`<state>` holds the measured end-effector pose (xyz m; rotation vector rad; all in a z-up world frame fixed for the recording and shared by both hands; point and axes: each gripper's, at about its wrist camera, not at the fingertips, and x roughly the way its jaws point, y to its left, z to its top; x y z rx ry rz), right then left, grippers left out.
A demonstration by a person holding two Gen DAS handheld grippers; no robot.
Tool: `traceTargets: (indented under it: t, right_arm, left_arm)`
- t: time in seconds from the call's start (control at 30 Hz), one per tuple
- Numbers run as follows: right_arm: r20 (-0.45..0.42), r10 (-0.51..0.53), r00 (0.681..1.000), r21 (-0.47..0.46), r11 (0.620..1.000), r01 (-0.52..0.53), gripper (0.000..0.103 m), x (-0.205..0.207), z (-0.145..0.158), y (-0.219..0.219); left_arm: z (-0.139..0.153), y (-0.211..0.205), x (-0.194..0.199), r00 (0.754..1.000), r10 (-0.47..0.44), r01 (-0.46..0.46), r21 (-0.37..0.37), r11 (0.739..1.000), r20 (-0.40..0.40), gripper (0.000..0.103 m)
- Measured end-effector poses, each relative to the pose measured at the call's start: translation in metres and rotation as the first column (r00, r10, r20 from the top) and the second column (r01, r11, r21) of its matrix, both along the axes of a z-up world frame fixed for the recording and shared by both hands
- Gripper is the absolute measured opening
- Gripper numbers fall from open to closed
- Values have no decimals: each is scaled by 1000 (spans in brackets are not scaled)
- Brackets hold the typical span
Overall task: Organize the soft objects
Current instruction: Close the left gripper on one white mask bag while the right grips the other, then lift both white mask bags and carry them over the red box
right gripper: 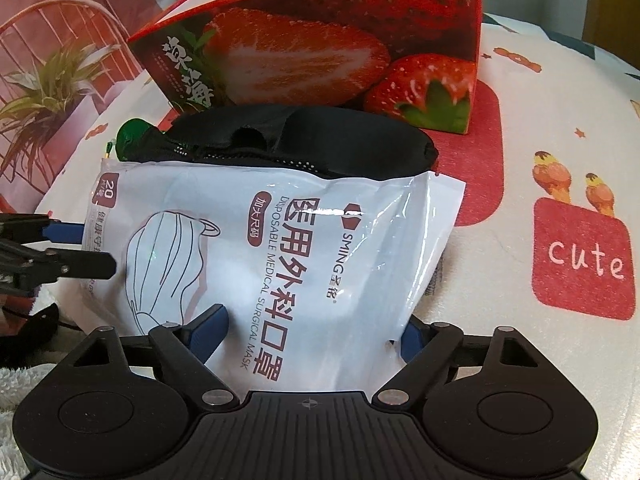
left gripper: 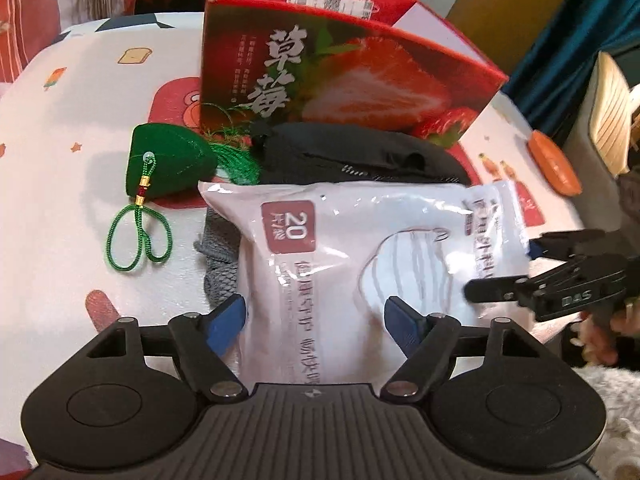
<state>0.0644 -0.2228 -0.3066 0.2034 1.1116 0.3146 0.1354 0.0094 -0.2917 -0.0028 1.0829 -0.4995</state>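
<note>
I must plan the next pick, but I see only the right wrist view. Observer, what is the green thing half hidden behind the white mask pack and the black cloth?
Observer: It is a green pyramid-shaped sachet. It lies on the tablecloth, by a far corner of the mask pack.
Operator: Does it have a cord that could catch?
Observer: Yes. A green looped cord trails from it and lies flat on the tablecloth.
Operator: Is anything under the pack?
Observer: A grey knitted cloth sticks out from under the pack's edge, on the sachet's side.
</note>
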Motion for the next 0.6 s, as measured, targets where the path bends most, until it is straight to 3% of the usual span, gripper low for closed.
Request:
traceTargets:
  t: [0.13, 0.23, 0.3, 0.37, 0.6]
  right_arm:
    - [-16, -14, 1000, -5, 1000, 14, 80, -2, 2, -6]
    - [-21, -14, 1000, -1, 1000, 14, 78, -3, 1, -7]
    - [-19, 1, 1000, -2, 1000, -1, 70, -4, 2, -4]
    - [-17, 20, 1000, 10, 1000, -20, 62, -5, 3, -2]
    - [26, 10, 1000, 26, 1000, -11, 53, -6, 14, -7]
  left_arm:
    - [-10, 2, 5, 999, 34, -33, 30, 999, -21, 73]
    - [-16, 11, 7, 998, 38, -38, 6, 999, -51, 74]
    - [-22, 10, 8, 995, 42, -44, -18, 999, -88, 74]
    - [-22, 4, 4, 997, 20, -20, 2, 1000, -72, 72]
    - [-12, 0, 0, 999, 23, -24, -4, 1000, -45, 69]
